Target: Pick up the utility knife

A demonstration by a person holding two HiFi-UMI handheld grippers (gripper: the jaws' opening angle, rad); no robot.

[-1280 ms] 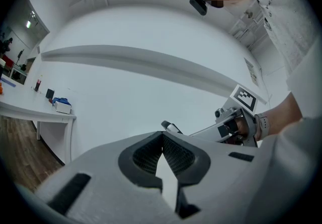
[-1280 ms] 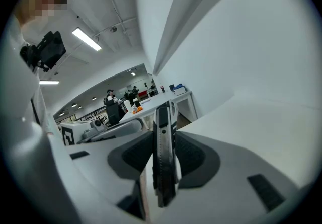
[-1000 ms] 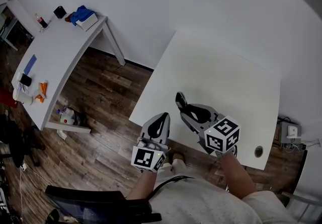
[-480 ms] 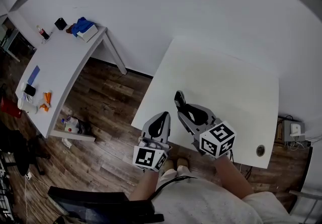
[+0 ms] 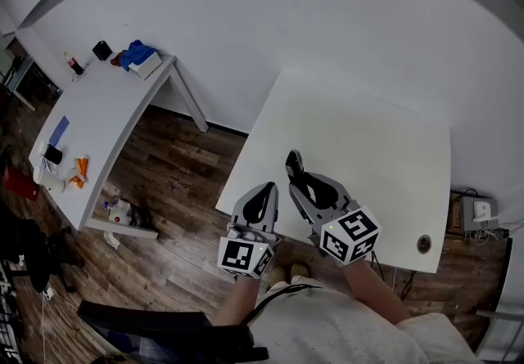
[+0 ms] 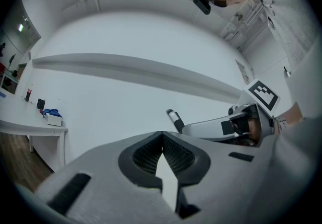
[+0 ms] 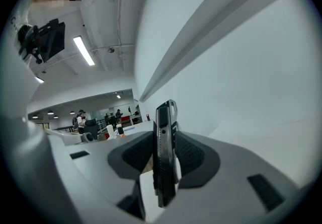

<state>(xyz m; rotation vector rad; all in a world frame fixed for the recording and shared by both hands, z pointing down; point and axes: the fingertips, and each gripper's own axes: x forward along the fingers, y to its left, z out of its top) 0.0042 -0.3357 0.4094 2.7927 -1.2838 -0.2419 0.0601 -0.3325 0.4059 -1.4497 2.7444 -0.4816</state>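
- A black chair (image 5: 155, 331) stands closest to the camera in the head view, at the lower edge, just left of the person's white-clad torso (image 5: 327, 330).
- The left gripper (image 5: 262, 197) is held over the wooden floor (image 5: 180, 158), just off the near edge of the counter (image 5: 368, 141). Its marker cube (image 5: 243, 257) faces up.
- In the left gripper view the jaws of the left gripper (image 6: 162, 140) are pressed together at their ribbed pads, with nothing between them.
- The right gripper (image 5: 307, 186) is just beside the left one, above the near part of the counter, with its own marker cube (image 5: 350, 233) close to the person's forearm.
- The right gripper (image 7: 165, 155) has its jaws clamped on the utility knife (image 7: 164, 137), one pad against each flat side. The jaws stand only as far apart as the knife's body is thick.
- The utility knife (image 5: 292, 164) is up off the counter, standing on edge in the grip. Its dark end pokes out past the tips of the jaws.
- From the left gripper view the right gripper (image 6: 216, 128) shows at the right, with the knife's end (image 6: 174, 119) sticking out towards the white wall (image 6: 126, 36).
- The counter is white, with a round cable hole (image 5: 423, 244) near its front right corner.
- Well apart to the left stands a white side counter (image 5: 98, 117). It carries a blue cloth (image 5: 139, 52) on a white box (image 5: 149, 66), a black object (image 5: 101, 49), a small bottle (image 5: 74, 65) and something orange (image 5: 79, 173).
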